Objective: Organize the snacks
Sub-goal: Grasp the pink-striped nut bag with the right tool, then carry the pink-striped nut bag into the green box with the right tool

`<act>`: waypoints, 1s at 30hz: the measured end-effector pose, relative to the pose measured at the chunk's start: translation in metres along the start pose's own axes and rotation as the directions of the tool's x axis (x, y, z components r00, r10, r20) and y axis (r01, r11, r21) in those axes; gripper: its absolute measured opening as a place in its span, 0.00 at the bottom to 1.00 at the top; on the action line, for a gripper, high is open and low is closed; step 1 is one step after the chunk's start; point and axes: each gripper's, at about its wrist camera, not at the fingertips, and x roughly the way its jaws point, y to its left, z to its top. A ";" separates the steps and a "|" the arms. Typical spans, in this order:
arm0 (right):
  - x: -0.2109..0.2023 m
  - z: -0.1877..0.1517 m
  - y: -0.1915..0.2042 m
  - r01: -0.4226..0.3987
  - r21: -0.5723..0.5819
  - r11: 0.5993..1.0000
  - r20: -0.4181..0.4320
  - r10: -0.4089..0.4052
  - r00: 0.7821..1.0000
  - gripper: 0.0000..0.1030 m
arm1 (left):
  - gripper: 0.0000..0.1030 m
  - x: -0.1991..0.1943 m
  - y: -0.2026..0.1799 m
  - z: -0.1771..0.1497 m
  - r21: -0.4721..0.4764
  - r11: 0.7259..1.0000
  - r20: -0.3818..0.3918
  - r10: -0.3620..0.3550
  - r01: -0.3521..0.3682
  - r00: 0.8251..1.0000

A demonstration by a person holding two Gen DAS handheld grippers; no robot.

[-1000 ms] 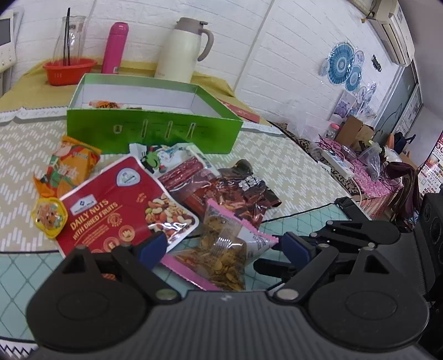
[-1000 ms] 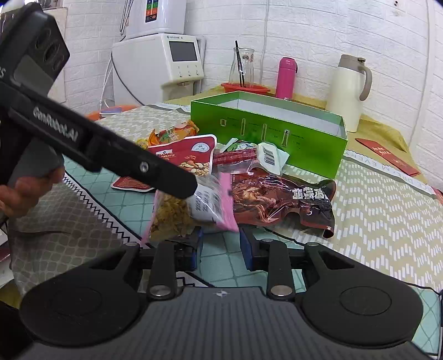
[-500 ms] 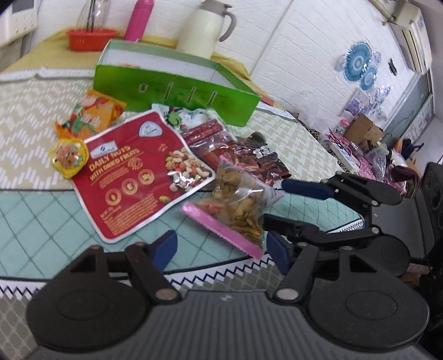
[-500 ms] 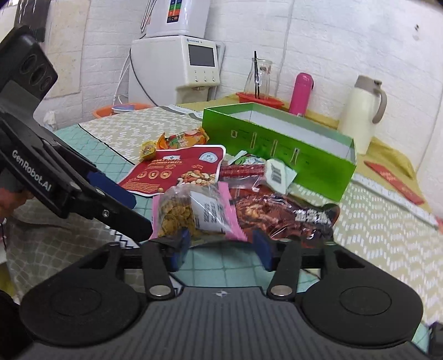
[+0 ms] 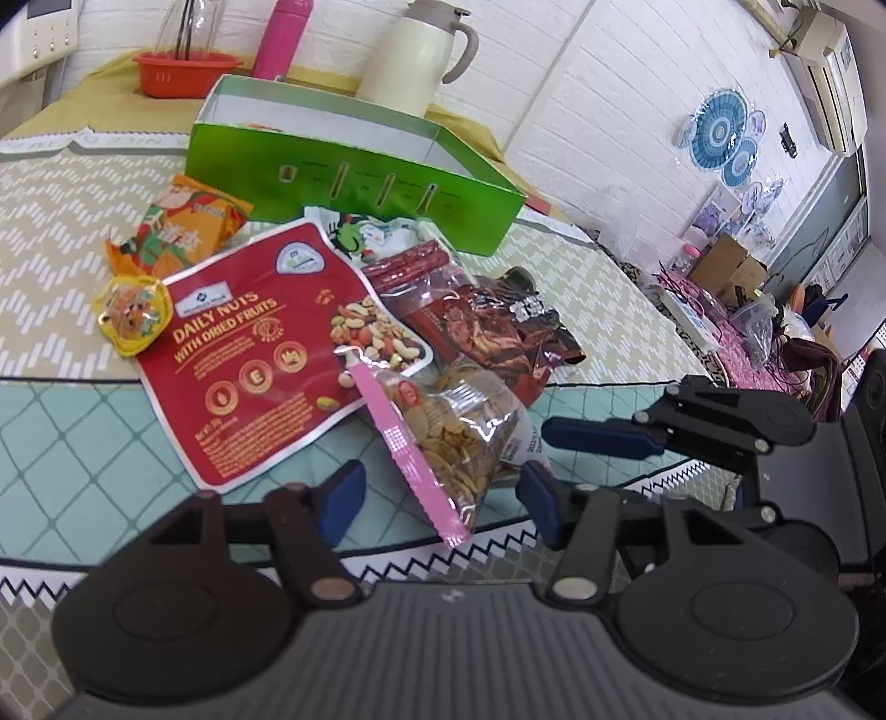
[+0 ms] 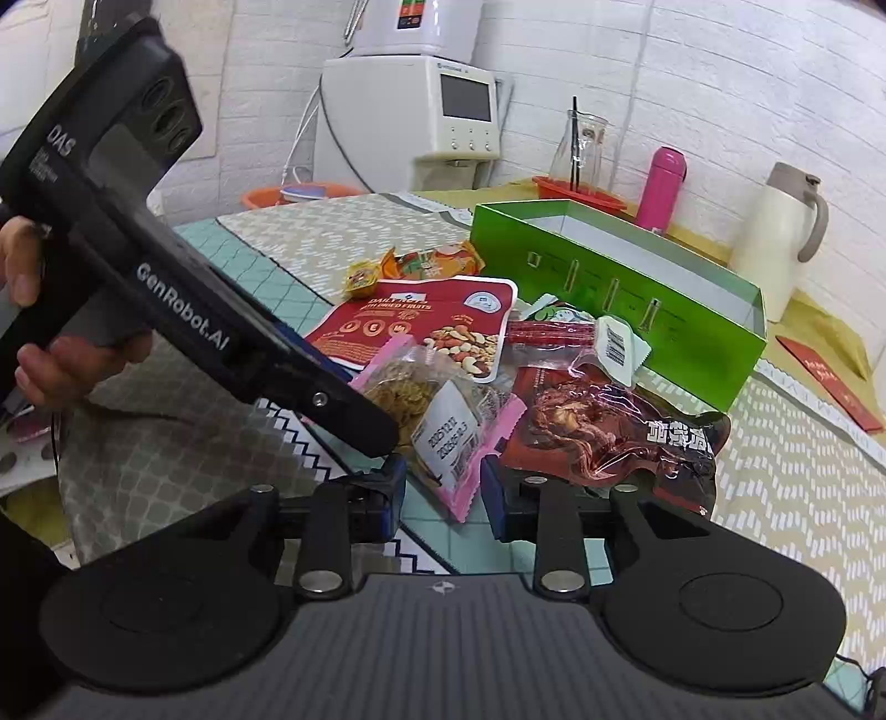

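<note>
A clear bag of golden snacks with pink edges (image 5: 454, 437) (image 6: 437, 410) is tipped up on edge at the near side of the table. It sits between the fingers of my left gripper (image 5: 442, 495), whose jaws are closing with a gap still showing on the left. One pink corner of the bag lies between the closing fingers of my right gripper (image 6: 443, 493), and the pads do not clearly press on it. Behind the bag lie a red nut pouch (image 5: 260, 349), a dark red meat pack (image 6: 609, 426), an orange packet (image 5: 188, 227) and a yellow jelly cup (image 5: 133, 315). The open green box (image 5: 354, 183) (image 6: 637, 288) stands behind them.
A cream jug (image 5: 415, 55), a pink bottle (image 5: 282, 39) and a red basket (image 5: 188, 72) stand behind the box. A white appliance (image 6: 410, 122) is at the far left. A hand (image 6: 72, 360) holds the left gripper's handle. The cloth's zigzag edge runs just below the fingers.
The left jaws have narrowed around the pink-edged bag, which has tipped up more on edge. The right jaws widened and then narrowed again around the bag's corner.
</note>
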 end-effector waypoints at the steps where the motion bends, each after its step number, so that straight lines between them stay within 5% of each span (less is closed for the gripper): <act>1: 0.001 0.000 -0.002 -0.004 0.016 1.000 0.000 0.004 1.000 0.57 | 0.49 0.000 0.000 -0.001 0.004 1.000 -0.003 0.001 -0.001 1.000; 8: 0.012 -0.004 -0.007 -0.020 0.084 0.996 -0.006 0.021 1.000 0.58 | 0.45 0.003 -0.003 -0.002 0.043 0.998 0.014 0.040 -0.040 0.999; 10: 0.013 -0.004 -0.008 -0.030 0.106 0.994 -0.002 0.031 1.000 0.53 | 0.22 0.005 -0.003 -0.002 0.047 0.998 0.008 0.028 -0.029 1.000; 11: 0.014 -0.004 -0.008 -0.034 0.115 0.993 0.002 0.034 0.999 0.35 | 0.22 0.005 -0.001 -0.002 0.030 0.999 0.005 0.018 -0.018 1.000; 14: 0.012 -0.001 -0.004 -0.010 0.101 0.995 0.003 0.010 1.000 0.26 | 0.20 0.002 -0.003 -0.002 0.028 0.999 0.018 0.016 -0.017 1.000; 21: -0.011 0.022 -0.008 0.011 0.087 0.996 0.089 -0.019 0.996 0.24 | 0.20 -0.025 -0.021 0.019 0.106 0.994 0.125 0.005 -0.019 0.992; 30: -0.003 0.073 -0.048 0.087 0.116 0.989 0.201 -0.110 0.973 0.24 | 0.20 -0.023 -0.020 0.089 0.151 0.987 0.265 0.011 -0.052 0.964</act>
